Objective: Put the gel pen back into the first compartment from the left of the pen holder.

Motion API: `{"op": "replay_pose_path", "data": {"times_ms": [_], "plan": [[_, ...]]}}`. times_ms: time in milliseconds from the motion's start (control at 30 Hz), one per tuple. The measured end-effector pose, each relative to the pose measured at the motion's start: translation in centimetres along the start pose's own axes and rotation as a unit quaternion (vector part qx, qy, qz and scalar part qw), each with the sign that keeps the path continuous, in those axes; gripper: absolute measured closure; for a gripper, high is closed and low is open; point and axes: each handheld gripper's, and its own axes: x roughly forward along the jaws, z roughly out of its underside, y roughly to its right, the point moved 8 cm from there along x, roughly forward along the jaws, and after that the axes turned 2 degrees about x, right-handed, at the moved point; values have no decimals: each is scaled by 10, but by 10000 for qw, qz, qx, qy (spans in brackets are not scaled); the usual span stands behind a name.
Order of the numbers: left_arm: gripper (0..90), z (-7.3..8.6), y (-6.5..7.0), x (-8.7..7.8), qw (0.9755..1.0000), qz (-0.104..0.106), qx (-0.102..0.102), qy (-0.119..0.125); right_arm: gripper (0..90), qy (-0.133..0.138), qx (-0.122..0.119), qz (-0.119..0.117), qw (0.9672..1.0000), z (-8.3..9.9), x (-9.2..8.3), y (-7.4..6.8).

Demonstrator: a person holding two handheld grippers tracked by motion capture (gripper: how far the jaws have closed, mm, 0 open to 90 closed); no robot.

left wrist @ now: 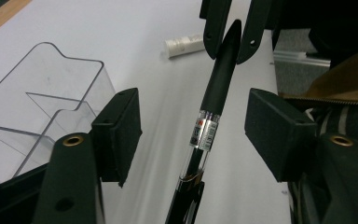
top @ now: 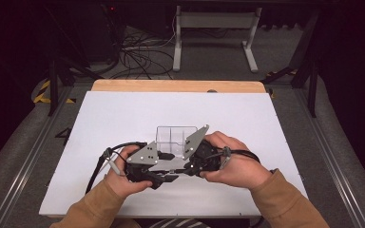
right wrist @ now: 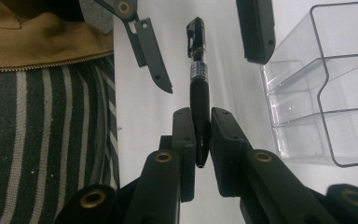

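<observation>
Pointing tip-first into pinching right tongs (right wrist: 200,135), pen (right wrist: 199,93) lengthwise between spread left tongs (left wrist: 193,126).

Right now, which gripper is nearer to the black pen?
Right. The right gripper is clamped on the black pen near its tip. The left gripper has the pen's other end between its open jaws, pads not touching it.

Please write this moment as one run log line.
right gripper: shut on pen | left gripper: open around pen | clear holder: beside
</observation>
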Motion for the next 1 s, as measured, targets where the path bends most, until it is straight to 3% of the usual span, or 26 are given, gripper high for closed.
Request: {"op": "replay_pose_path", "data": {"times_ms": [267,600,867,1000], "plan": [[581,1,6,7,9983,105,428,-369,814,-11,3,-4,10000,0,2,0],[748,5,9,13,9953,144,702,-649,814,-19,-25,-49,10000,0,4,-1],[792,7,13,14,9926,283,872,-796,813,0,-82,-131,9999,0,7,-3],[794,7,12,13,9927,275,865,-798,812,23,-86,-137,9999,-1,7,-3]]}}
